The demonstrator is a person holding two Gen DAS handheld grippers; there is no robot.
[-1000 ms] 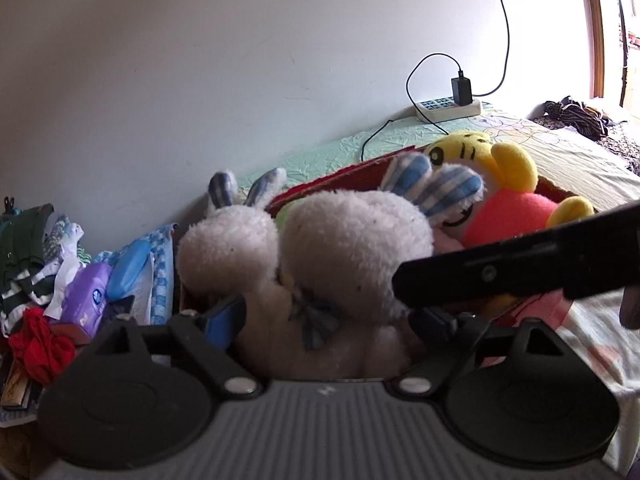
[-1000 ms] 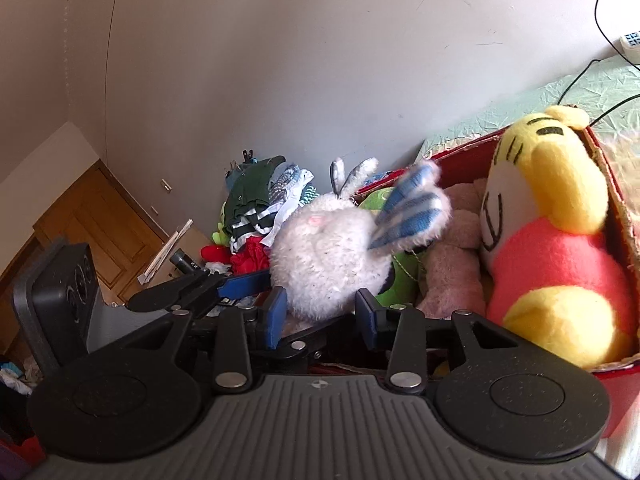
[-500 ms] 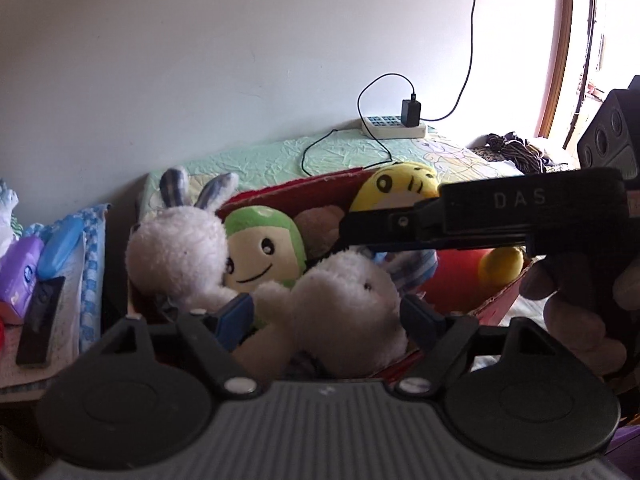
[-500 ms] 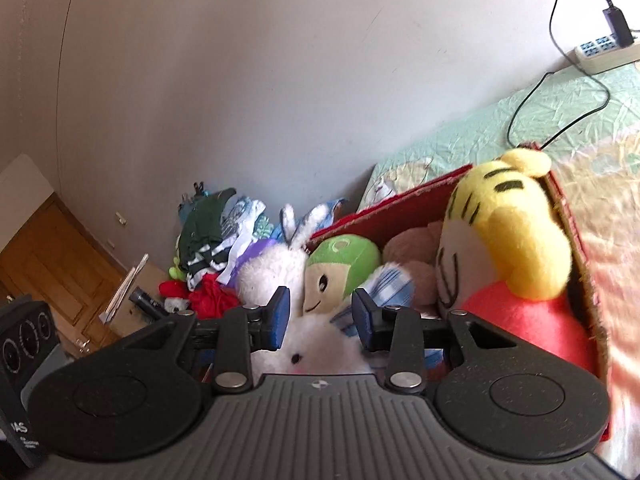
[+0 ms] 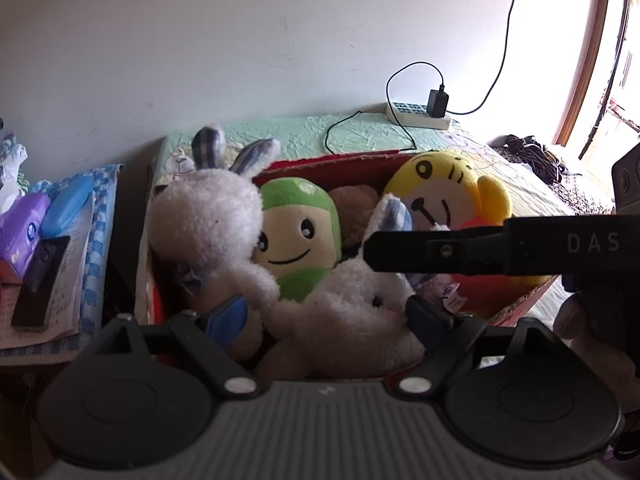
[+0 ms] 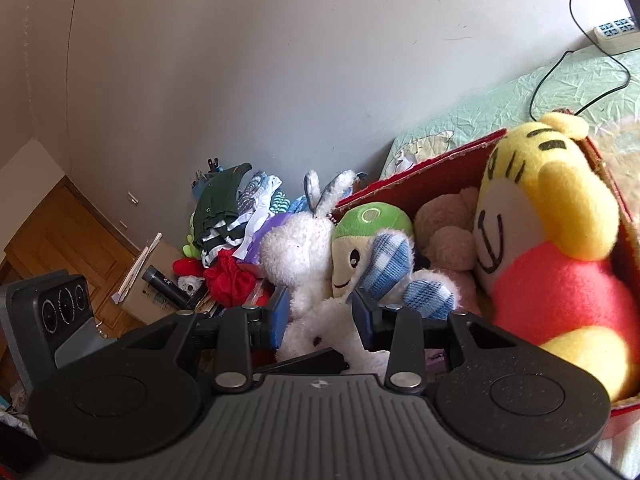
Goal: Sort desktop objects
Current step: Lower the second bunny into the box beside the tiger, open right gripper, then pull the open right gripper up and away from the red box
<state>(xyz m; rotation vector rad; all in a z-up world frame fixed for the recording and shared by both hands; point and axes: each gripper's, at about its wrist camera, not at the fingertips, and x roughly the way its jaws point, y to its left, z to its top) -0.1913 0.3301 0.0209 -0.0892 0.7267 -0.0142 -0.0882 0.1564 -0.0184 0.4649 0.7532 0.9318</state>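
Bedroom corner: pale wall behind, crinkled green bed cover [image 5: 372, 136] with a red cardboard box [image 5: 328, 162] of plush toys on it.

Near: left gripper [image 5: 324, 316] is spread wide, blue-padded fingers either side of a white fleecy rabbit [image 5: 352, 320] lying at the near edge of the box, 12 o'clock from the claw. Whether the pads touch the fur, cannot tell. Right gripper [image 6: 320, 316] straddles the same rabbit from the other side, jaws parted about its body and not visibly squeezing. In the left view it shows as a black bar crossing from 3 o'clock just above the rabbit's head.

Key relation: rabbit's long axis seems to run roughly along the left claw's axis, blue plaid ears [image 6: 390, 264] pointing away toward 1 o'clock. Both claws are on it; neither clearly nearer. My read: rabbit is being seated in the box, next is back out without dragging the fur.

Mid: second white rabbit [image 5: 208, 220] upright at 11 o'clock, green-capped smiling doll [image 5: 296, 232] at 12, tan plush [image 5: 356, 208] behind, yellow-and-red tiger-like toy [image 5: 444, 196] at 1. All soft, round, compressible.

Far: power strip [image 5: 416, 114] with charger at 1 o'clock. Side stand at 9 o'clock holds a phone [image 5: 42, 276] and purple tissue pack [image 5: 22, 220].
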